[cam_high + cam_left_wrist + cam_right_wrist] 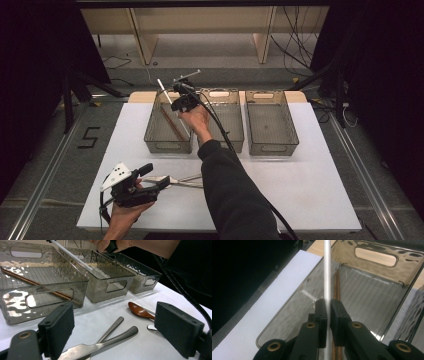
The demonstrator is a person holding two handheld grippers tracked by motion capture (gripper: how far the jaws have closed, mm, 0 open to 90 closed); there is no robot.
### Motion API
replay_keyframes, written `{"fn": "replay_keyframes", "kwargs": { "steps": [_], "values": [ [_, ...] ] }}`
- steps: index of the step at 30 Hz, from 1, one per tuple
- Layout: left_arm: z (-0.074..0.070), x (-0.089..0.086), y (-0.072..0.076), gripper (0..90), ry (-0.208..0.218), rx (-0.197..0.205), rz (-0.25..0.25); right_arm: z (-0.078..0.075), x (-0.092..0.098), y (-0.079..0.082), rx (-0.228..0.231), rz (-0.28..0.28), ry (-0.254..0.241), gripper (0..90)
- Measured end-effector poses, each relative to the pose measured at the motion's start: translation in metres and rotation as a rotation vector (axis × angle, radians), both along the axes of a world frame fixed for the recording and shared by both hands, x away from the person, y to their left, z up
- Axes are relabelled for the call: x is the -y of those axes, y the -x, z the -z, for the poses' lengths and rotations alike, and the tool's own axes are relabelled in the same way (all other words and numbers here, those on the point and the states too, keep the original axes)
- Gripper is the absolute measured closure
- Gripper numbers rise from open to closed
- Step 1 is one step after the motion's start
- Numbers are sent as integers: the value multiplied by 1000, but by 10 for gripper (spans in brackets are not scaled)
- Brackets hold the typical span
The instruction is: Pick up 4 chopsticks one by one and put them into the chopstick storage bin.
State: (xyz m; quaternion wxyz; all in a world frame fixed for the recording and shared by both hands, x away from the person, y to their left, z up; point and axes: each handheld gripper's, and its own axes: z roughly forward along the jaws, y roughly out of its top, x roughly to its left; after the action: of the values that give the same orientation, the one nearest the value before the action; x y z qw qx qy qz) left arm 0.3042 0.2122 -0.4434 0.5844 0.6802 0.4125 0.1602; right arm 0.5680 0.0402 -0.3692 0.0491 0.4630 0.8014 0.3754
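My right gripper (175, 103) hangs over the left smoky bin (167, 146), shut on a thin white rod (164, 89) that slants up and away to the left. In the right gripper view the jaws (328, 306) pinch the rod (327, 272) above a pair of brown chopsticks (337, 285) lying in the bin. My left gripper (154, 176) rests open at the table's near left. In its own view the jaws (117, 322) stand wide around a steel knife (82, 350) and another metal handle (112, 328), touching neither. A wooden spoon (138, 311) lies beyond them.
Two more smoky bins stand in the row, the middle one (220, 91) partly behind the person's right forearm and the right one (272, 148) with nothing visible inside. The white table top (310, 185) ends near the bins' back edge.
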Motion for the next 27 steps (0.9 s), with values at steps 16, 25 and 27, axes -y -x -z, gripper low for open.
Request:
{"fn": "replay_keyframes", "kwargs": {
  "steps": [16,25,27],
  "values": [
    [0,0,0,159,5,0,0,12,-6,-3,-16,19,4,851],
    [0,0,0,159,10,1,0,17,-7,-6,-23,35,15,850],
    [0,0,0,159,11,0,0,18,-8,-6,-20,37,21,850]
  ]
}}
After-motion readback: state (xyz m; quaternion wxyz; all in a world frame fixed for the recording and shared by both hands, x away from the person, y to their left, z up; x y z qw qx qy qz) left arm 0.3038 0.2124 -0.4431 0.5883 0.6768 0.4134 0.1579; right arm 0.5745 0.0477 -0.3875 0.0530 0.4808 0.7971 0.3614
